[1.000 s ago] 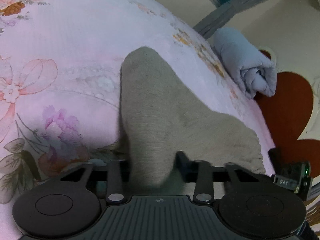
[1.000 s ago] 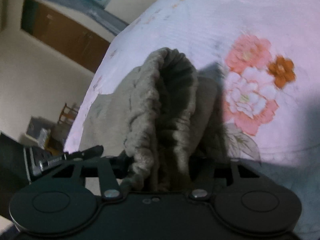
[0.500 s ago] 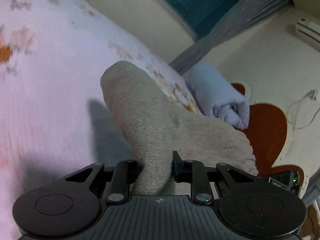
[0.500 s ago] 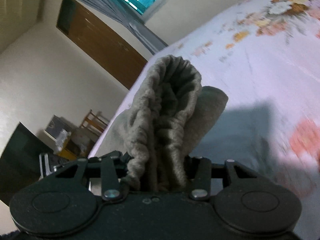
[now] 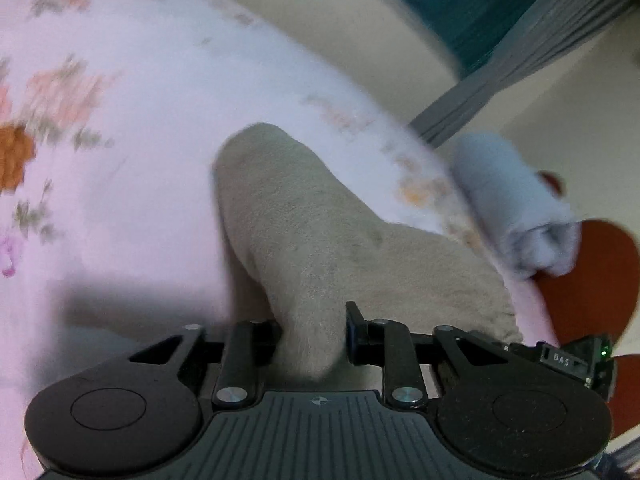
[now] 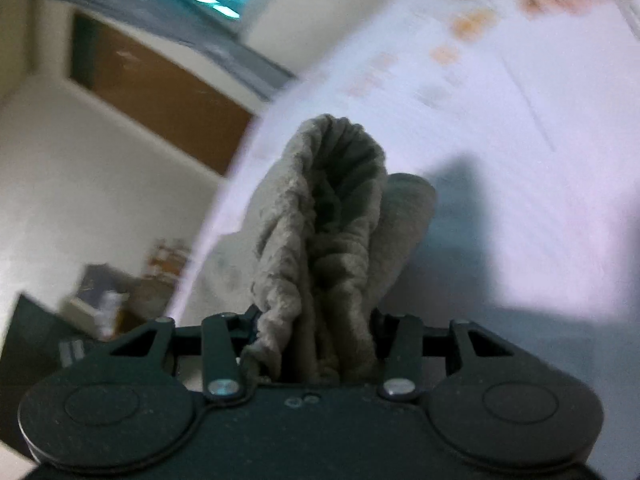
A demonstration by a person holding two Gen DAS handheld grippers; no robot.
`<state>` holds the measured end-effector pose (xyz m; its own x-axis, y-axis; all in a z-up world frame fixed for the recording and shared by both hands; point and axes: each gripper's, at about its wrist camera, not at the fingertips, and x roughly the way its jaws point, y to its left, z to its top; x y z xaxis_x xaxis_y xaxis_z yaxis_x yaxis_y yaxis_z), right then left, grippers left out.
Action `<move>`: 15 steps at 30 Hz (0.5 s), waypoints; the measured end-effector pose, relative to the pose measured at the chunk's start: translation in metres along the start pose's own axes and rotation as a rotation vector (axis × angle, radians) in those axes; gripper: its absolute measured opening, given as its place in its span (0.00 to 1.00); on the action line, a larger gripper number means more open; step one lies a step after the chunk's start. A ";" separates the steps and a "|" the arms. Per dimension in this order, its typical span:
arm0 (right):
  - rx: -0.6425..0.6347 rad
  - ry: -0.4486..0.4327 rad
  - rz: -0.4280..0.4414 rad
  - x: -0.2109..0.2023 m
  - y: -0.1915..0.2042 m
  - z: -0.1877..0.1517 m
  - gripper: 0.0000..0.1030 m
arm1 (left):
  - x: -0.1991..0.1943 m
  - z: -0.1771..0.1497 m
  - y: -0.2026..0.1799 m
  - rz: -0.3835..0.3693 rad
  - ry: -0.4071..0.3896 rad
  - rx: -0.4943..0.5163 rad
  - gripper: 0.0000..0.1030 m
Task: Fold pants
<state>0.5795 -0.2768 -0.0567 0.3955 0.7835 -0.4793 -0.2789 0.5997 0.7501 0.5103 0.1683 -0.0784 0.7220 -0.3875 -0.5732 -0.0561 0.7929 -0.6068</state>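
Note:
The grey-beige fleece pants point(image 5: 320, 240) are held up above the pink floral bedsheet point(image 5: 140, 120). My left gripper point(image 5: 312, 336) is shut on a smooth fold of the pants, which bulges forward between the jaws. My right gripper point(image 6: 316, 340) is shut on the gathered elastic waistband of the pants point(image 6: 332, 216), which stands up as a ruffled loop. The cloth hides both sets of fingertips. The other gripper shows at the lower right of the left wrist view point(image 5: 576, 356).
A rolled light-blue blanket point(image 5: 516, 208) lies at the bed's far edge by a red headboard point(image 5: 592, 272). A grey curtain point(image 5: 520, 68) and window are behind. In the right wrist view, a brown wardrobe point(image 6: 160, 92) and clutter point(image 6: 120, 292) stand beyond the bedsheet point(image 6: 520, 160).
Both grippers have lifted and tilted up with the pants, then swung back a little towards the bed. The grips have not changed. Both views are blurred by motion.

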 end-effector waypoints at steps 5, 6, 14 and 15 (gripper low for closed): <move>0.057 -0.059 0.074 0.006 -0.043 -0.020 0.44 | 0.013 -0.019 0.032 -0.136 -0.082 -0.048 0.52; 0.056 -0.062 0.082 0.005 -0.044 -0.022 0.44 | 0.012 -0.020 0.034 -0.156 -0.090 -0.055 0.52; 0.057 -0.055 0.096 -0.047 -0.055 -0.016 0.78 | -0.051 -0.005 0.023 0.072 -0.233 0.076 1.00; 0.064 -0.100 0.090 -0.060 -0.052 -0.013 0.86 | -0.057 0.001 0.022 0.078 -0.243 0.074 1.00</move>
<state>0.5588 -0.3526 -0.0732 0.4579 0.8115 -0.3631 -0.2625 0.5136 0.8169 0.4690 0.2085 -0.0587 0.8625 -0.2063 -0.4621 -0.0741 0.8518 -0.5186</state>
